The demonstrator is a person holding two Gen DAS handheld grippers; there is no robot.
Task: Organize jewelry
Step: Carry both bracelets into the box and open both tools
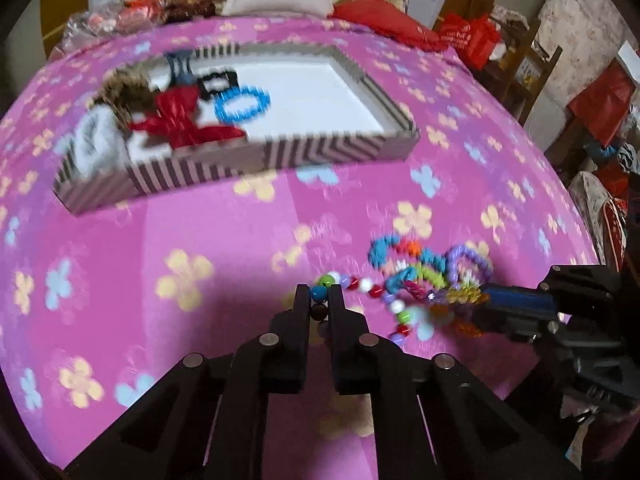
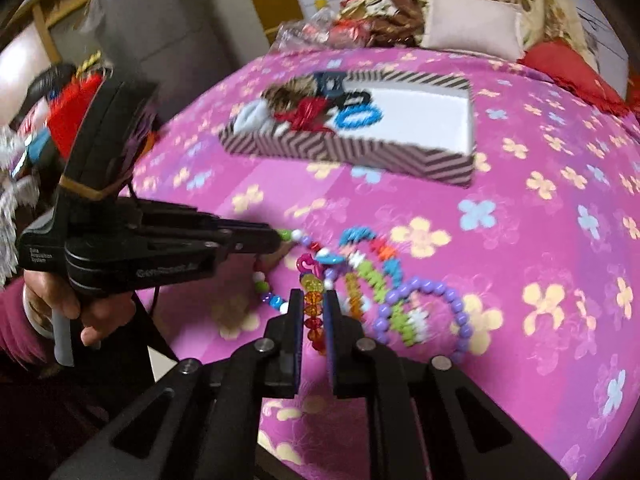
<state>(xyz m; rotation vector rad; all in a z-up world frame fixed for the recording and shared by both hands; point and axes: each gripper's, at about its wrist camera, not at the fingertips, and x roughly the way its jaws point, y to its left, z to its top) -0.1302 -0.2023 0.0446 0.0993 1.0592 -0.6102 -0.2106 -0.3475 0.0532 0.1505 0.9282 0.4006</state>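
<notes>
A tangle of bead bracelets (image 1: 424, 276) lies on the pink flowered cloth (image 1: 180, 240). My left gripper (image 1: 319, 294) is shut on a multicoloured bead strand (image 1: 368, 286) at its blue bead. My right gripper (image 2: 313, 300) is shut on an orange-and-red bead strand (image 2: 313, 312). A purple bead bracelet (image 2: 424, 312) and a spiky coloured bracelet (image 2: 376, 280) lie beside it. The striped box (image 1: 280, 152) holds a blue bracelet (image 1: 240, 105), a red bow (image 1: 180, 120) and dark clips at its left end. The left gripper shows in the right wrist view (image 2: 280, 236).
Pillows and red bags (image 1: 400, 20) crowd the far edge of the cloth. Furniture and clutter (image 1: 592, 92) stand to the right. The box's right half (image 1: 320, 92) shows a white floor.
</notes>
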